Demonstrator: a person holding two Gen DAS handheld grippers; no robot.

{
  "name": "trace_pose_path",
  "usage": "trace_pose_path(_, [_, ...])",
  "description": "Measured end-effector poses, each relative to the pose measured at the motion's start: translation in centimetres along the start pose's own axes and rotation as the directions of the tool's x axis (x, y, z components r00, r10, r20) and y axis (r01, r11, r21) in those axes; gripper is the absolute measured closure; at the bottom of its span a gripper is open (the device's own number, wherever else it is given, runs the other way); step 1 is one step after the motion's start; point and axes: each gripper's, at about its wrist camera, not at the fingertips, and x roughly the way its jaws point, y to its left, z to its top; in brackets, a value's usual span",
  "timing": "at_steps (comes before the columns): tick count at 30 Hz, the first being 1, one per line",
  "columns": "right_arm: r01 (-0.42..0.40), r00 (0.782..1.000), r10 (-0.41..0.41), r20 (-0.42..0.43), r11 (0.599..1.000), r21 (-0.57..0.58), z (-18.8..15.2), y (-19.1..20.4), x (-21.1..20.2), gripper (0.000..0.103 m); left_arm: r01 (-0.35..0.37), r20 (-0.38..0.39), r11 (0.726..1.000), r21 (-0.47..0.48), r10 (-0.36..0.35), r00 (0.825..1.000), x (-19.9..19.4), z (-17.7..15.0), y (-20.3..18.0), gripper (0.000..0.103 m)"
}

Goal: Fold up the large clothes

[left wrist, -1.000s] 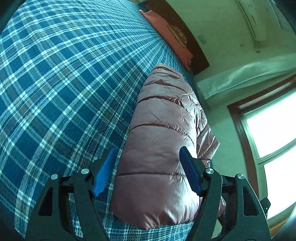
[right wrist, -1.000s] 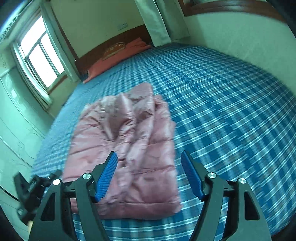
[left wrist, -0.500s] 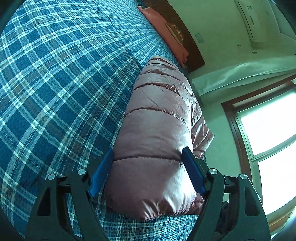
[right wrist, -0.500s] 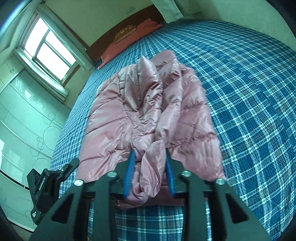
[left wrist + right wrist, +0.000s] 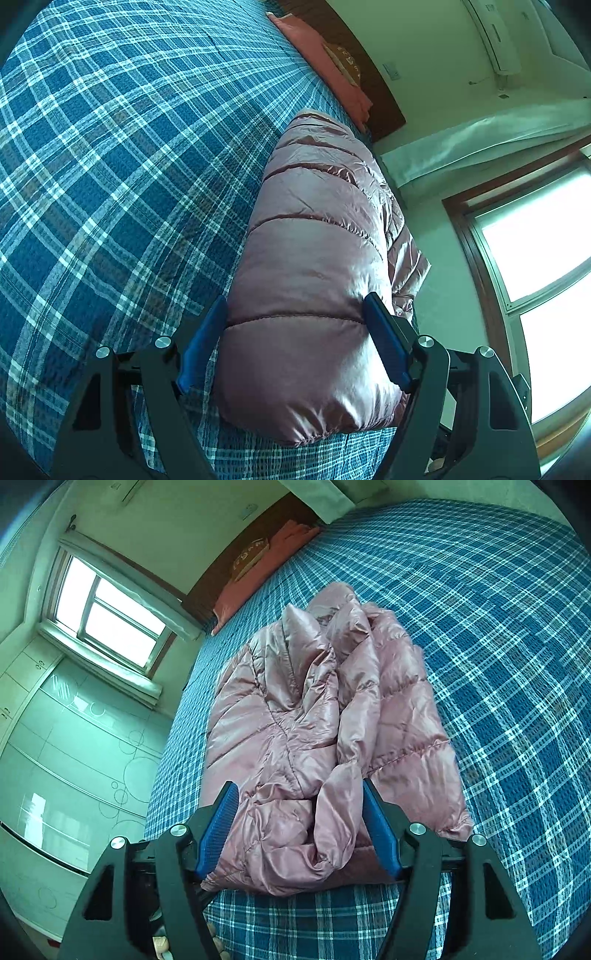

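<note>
the shiny dusty-pink quilted puffer jacket (image 5: 317,738) lies folded lengthwise on the blue and white plaid bedspread (image 5: 498,646), near the bed edge on the window side, its near hem toward both grippers

left gripper (image 5: 295,325): black frame, blue ribbed pads. its jaws stand wide, one to each side of the smooth puffed near end of the jacket. the pads sit against the padding on both sides, but no clear pinch shows, so it cannot be told whether it is gripping or merely straddling the bulk

right gripper (image 5: 299,812): same build. its jaws have just been opening; they now stand spread, with the crumpled sleeve and hem folds of the jacket between them. the right pad sits against the fabric; the left pad lies at the edge of the folds. the fabric bulges loose, not pinched: released

a salmon-pink pillow (image 5: 258,572) lies at the far end of the bed against a dark wooden headboard (image 5: 229,561). a bright window (image 5: 107,616) is in the wall beside the bed
</note>
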Motion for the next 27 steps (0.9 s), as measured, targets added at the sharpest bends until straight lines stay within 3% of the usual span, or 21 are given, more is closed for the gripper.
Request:
trace_pose_path(2, [0.031, 0.999, -0.031, -0.014, 0.999, -0.010, -0.3, -0.1, 0.5, 0.038, -0.001, -0.002, 1.000, 0.004, 0.001, 1.000, 0.1, 0.0, 0.0, 0.027])
trace_pose_path(3, [0.050, 0.998, -0.050, -0.025, 0.999, -0.020, -0.5, -0.1, 0.8, 0.043, 0.000, -0.004, 1.000, 0.001, 0.000, 1.000, 0.1, -0.1, 0.0, 0.027])
trace_pose_path(4, [0.060, 0.997, -0.061, -0.037, 0.998, -0.031, -0.5, -0.2, 1.0, 0.066, 0.001, -0.006, 1.000, -0.003, -0.001, 1.000, -0.1, -0.1, 0.0, 0.027])
trace_pose_path(5, [0.067, 0.997, -0.068, -0.037, 0.997, -0.037, -0.5, -0.4, 1.0, 0.077, 0.000, -0.005, 1.000, -0.002, 0.000, 1.000, -0.2, -0.1, -0.2, 0.027])
trace_pose_path(8, [0.082, 0.997, -0.083, -0.008, 0.996, -0.037, -0.5, -1.5, -0.1, 0.089, 0.008, 0.013, 0.999, 0.037, -0.008, 1.000, -0.8, -0.3, -1.1, 0.028])
trace_pose_path(16, [0.165, 0.986, -0.165, -0.009, 0.986, 0.008, -1.0, -6.3, -0.3, 0.092, -0.129, -0.052, 0.985, 0.114, 0.135, 0.989, 2.9, -1.5, -2.2, 0.031])
trace_pose_path(22, [0.152, 0.988, -0.151, -0.024, 0.987, 0.044, -1.8, -8.8, 1.4, 0.095, -0.196, -0.062, 0.961, 0.194, 0.211, 0.975, 5.5, -2.5, -2.4, 0.037])
trace_pose_path(27, [0.109, 0.994, -0.108, -0.016, 0.993, 0.045, -1.8, -8.7, 0.6, 0.093, -0.152, -0.069, 0.962, 0.226, 0.172, 0.983, 4.9, -2.3, -2.5, 0.036])
